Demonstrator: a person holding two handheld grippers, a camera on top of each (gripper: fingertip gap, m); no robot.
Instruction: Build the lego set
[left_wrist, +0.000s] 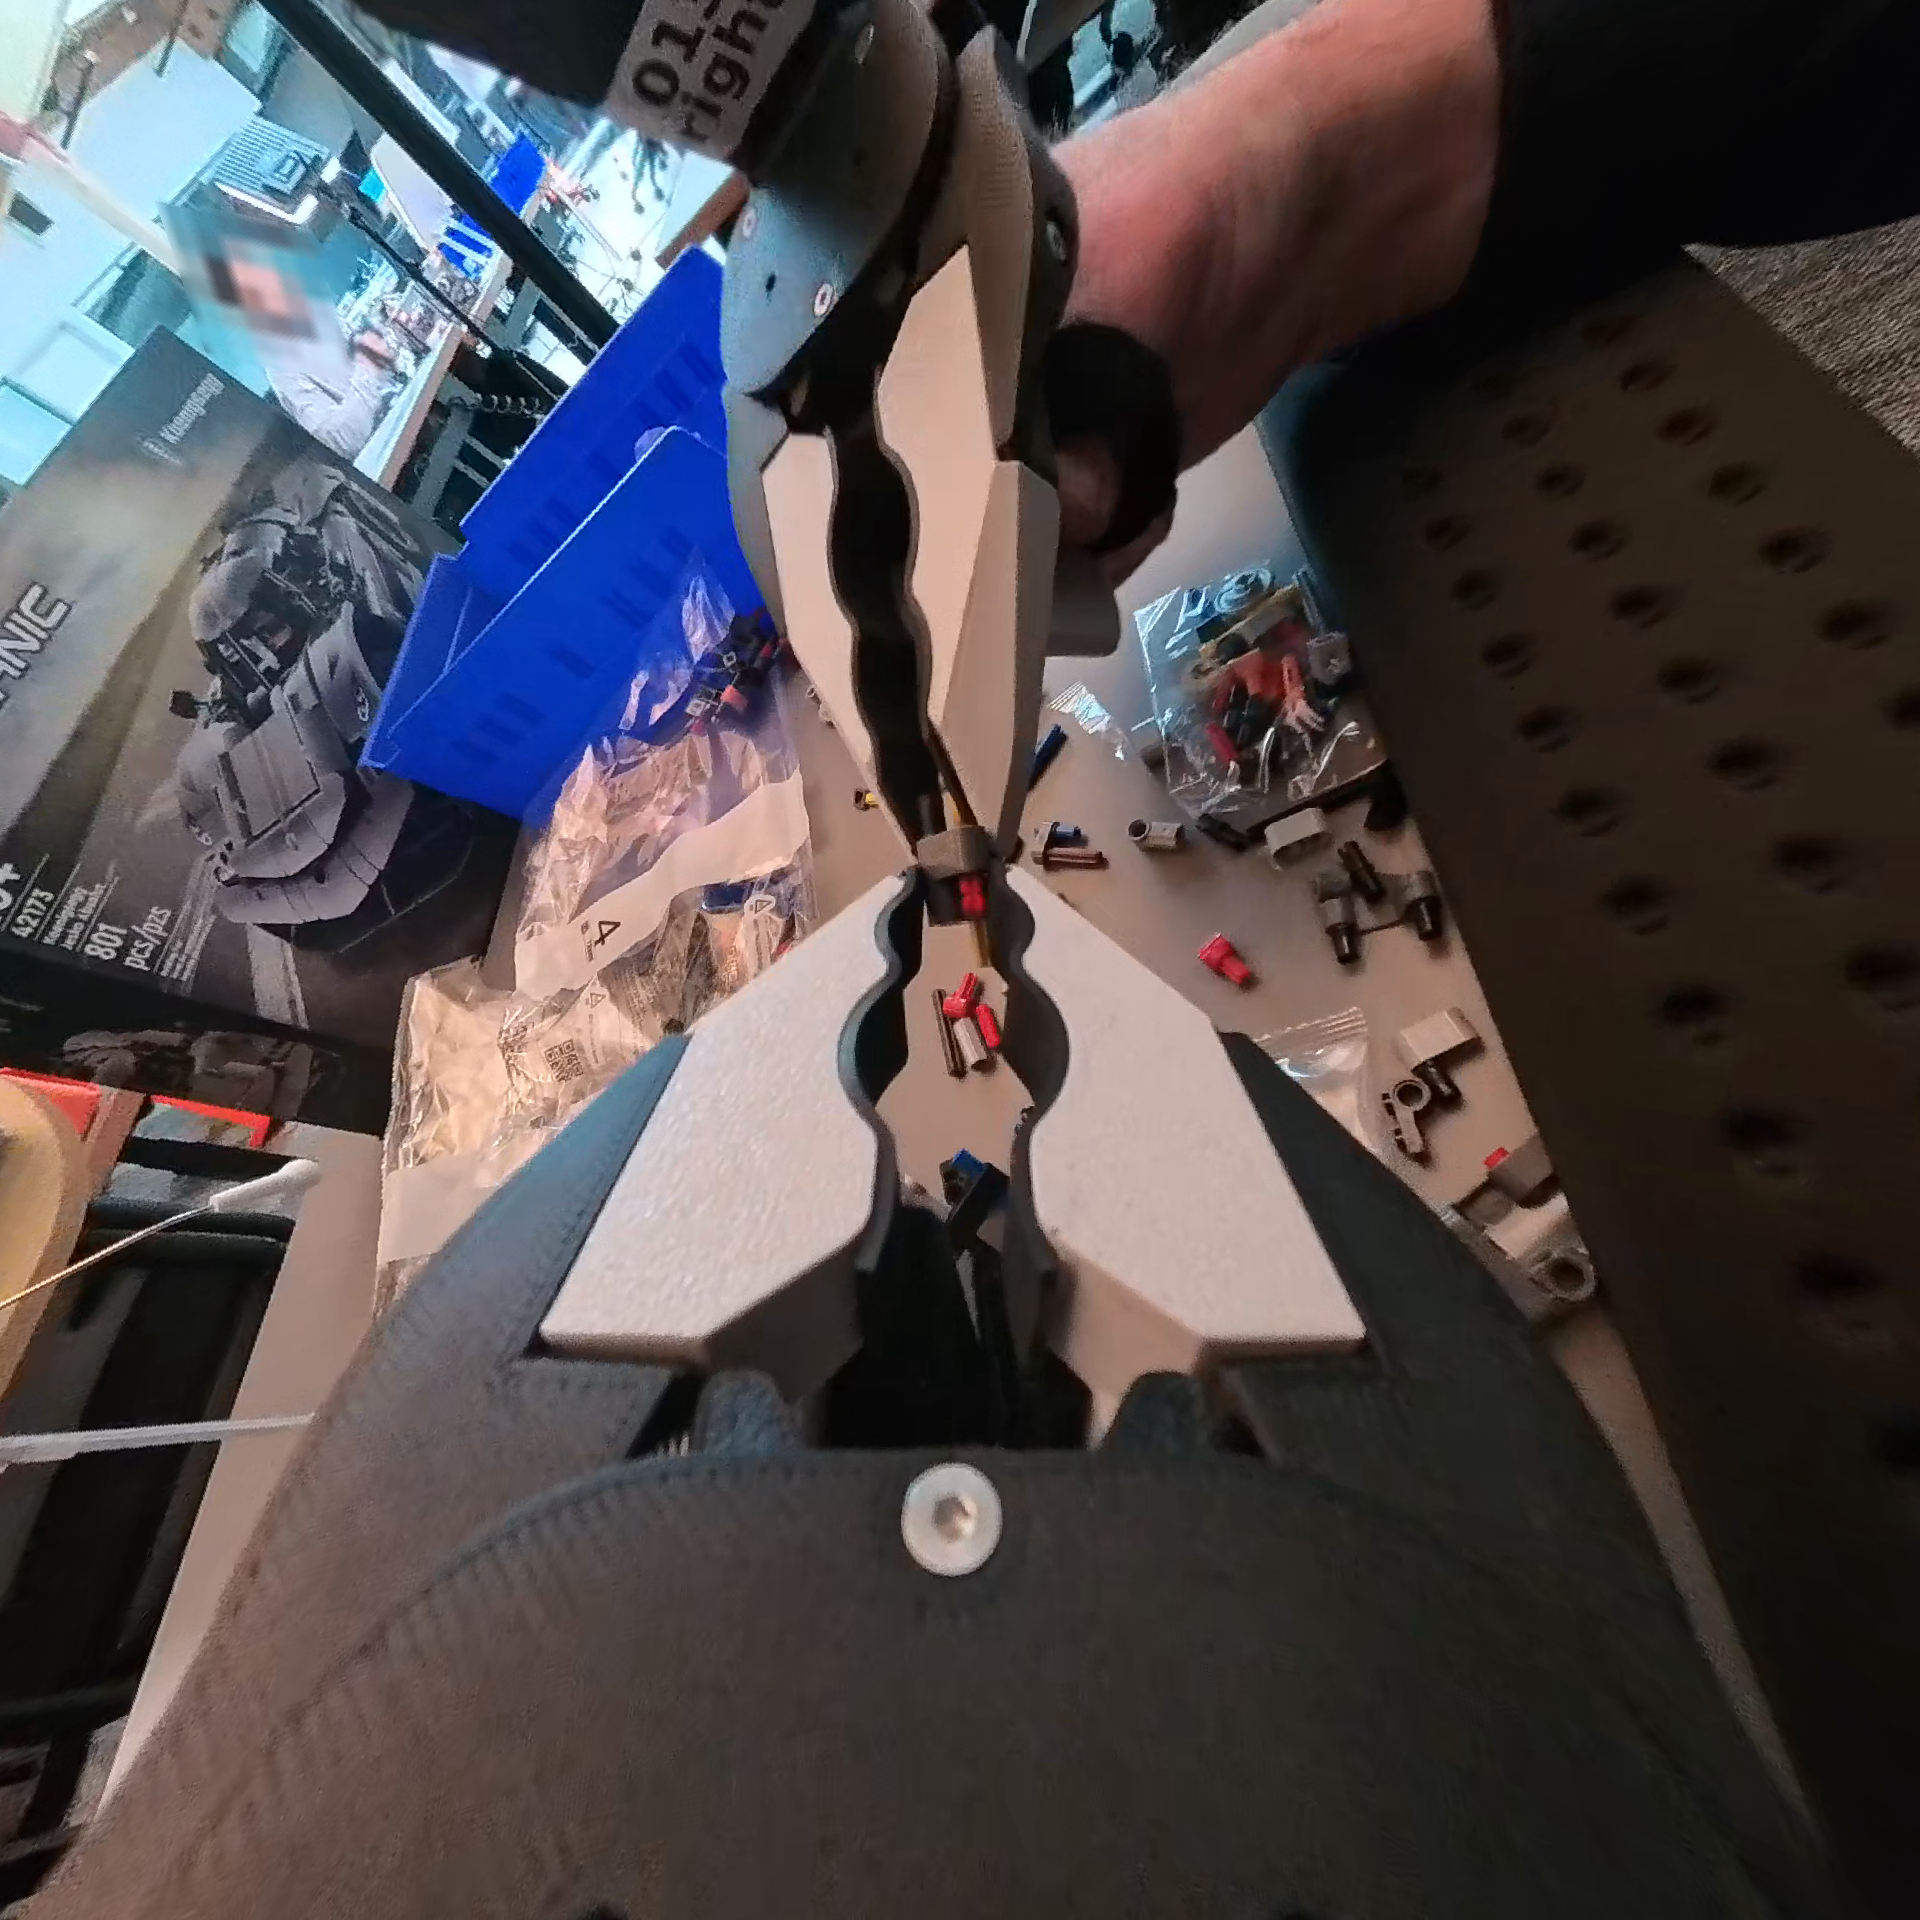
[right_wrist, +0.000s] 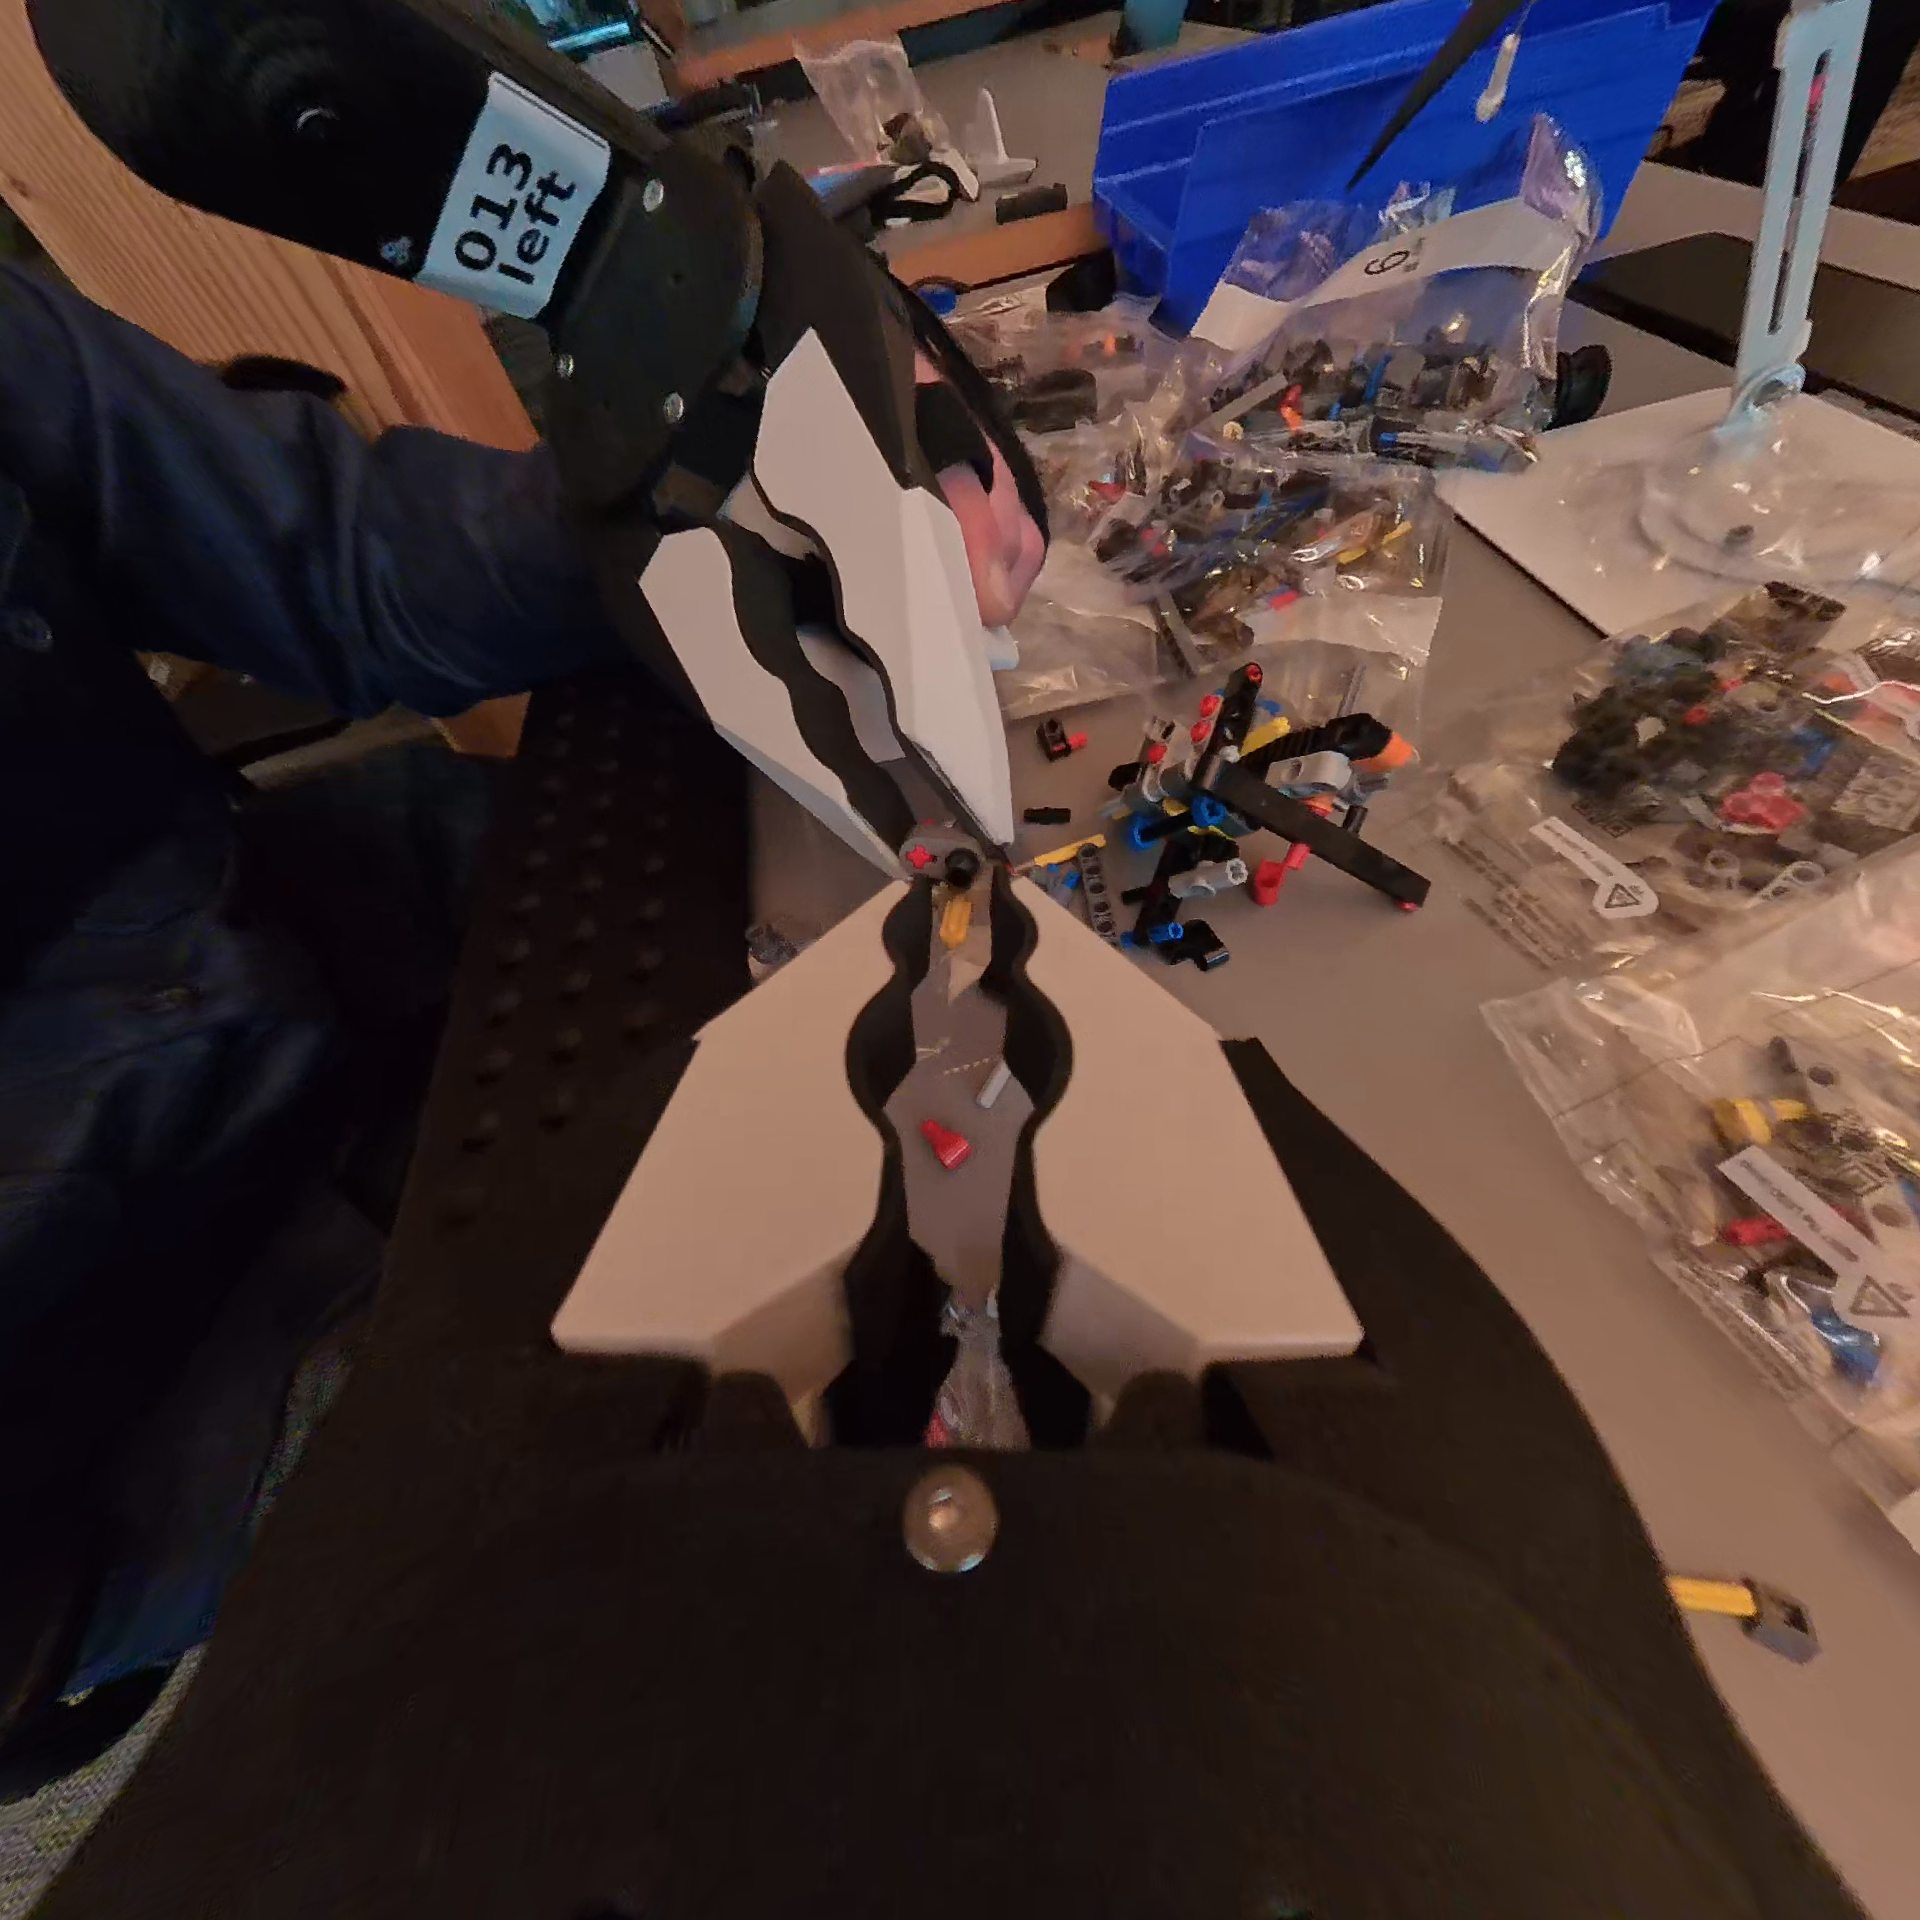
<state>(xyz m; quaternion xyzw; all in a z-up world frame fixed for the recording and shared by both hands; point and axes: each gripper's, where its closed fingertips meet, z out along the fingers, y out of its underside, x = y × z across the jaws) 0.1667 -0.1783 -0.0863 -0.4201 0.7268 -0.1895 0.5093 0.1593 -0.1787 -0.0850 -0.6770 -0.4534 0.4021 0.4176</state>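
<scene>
While both grippers meet above the desk (left_wrist: 1164, 914), my left gripper (left_wrist: 958, 902) fingers clench the grey connector (left_wrist: 951, 847), and the right gripper (right_wrist: 951, 883) fingers grasp its yellow axle (right_wrist: 954, 920) for pushing it in.

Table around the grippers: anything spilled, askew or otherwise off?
Nothing damaged. Loose pieces lie scattered on the table, like a red connector, and the half-built assembly sits tilted. Both the left gripper and right gripper pinch one small grey piece between them, as expected mid-build.

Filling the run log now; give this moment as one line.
left gripper: shut on small grey connector | right gripper: shut on same piece | held above table | partial build: untouched
</scene>
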